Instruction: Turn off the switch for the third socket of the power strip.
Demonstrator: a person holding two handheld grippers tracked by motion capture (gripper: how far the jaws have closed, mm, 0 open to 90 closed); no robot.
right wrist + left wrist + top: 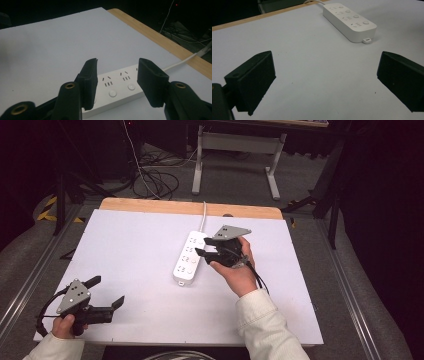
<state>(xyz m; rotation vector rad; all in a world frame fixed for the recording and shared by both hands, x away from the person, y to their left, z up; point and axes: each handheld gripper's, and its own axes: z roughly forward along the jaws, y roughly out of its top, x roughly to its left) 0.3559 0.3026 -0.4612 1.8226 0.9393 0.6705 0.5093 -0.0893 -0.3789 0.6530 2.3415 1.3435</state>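
A white power strip [189,258] lies flat on the white tabletop [125,250], near its centre, with its white cable [203,215] running toward the far wooden edge [190,208]. The right hand-held gripper [203,247] sits at the strip's right side, jaws partly open; in the right gripper view they stand above the sockets and round buttons [112,93], nothing held between them. The left hand-held gripper [107,292] is at the near left corner of the tabletop, well apart from the strip, jaws spread wide and empty.
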